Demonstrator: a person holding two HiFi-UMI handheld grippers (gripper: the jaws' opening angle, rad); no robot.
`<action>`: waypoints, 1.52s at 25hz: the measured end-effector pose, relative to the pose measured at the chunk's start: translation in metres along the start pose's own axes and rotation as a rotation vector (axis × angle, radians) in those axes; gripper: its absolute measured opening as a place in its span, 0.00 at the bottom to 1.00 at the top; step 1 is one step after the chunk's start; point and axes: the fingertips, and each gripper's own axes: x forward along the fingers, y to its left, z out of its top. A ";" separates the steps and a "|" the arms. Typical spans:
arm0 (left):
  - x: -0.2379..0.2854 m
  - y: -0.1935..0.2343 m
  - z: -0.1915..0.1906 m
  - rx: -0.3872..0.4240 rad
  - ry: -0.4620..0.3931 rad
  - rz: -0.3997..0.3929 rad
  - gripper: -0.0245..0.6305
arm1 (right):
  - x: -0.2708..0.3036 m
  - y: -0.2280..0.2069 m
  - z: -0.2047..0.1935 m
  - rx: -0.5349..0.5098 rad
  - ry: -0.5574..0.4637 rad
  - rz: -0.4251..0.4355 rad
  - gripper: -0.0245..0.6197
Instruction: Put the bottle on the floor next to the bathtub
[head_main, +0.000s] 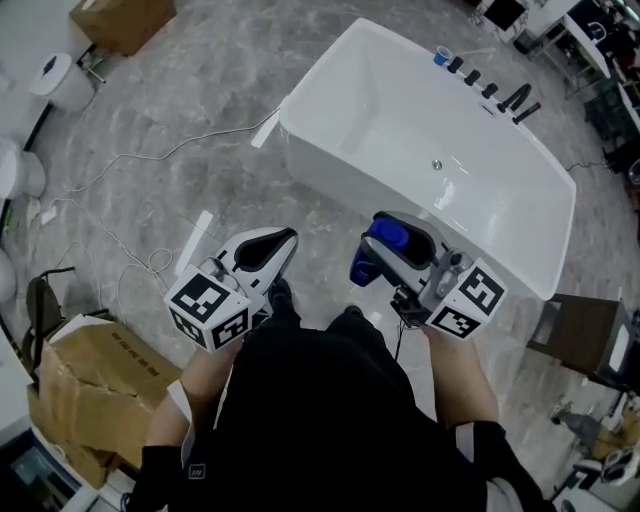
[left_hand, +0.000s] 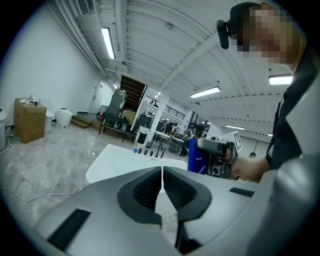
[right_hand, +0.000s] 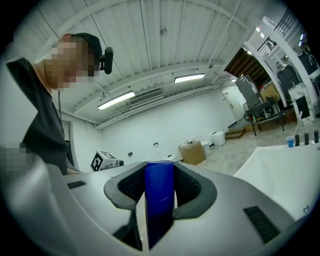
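While the right gripper (head_main: 400, 240) clamps the blue bottle (head_main: 365, 265) at mid-body above the floor (head_main: 200, 140) beside the bathtub (head_main: 330, 180), its plastic looks light, stiff and slick; the left gripper (head_main: 270, 245) is closed, empty.

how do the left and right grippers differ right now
The left gripper has its jaws together and empty; the right gripper is clamped on a blue bottle. The left is over the floor; the right is at the bathtub edge. Both carry a marker cube.
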 end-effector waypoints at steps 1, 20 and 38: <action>-0.004 0.010 0.002 0.000 0.002 -0.015 0.07 | 0.011 0.002 0.002 0.002 -0.010 -0.011 0.28; -0.018 0.138 -0.035 -0.100 -0.010 -0.004 0.07 | 0.155 -0.020 -0.054 0.093 0.052 -0.012 0.28; 0.097 0.226 -0.186 -0.094 0.043 0.012 0.07 | 0.206 -0.172 -0.249 0.131 0.189 0.023 0.28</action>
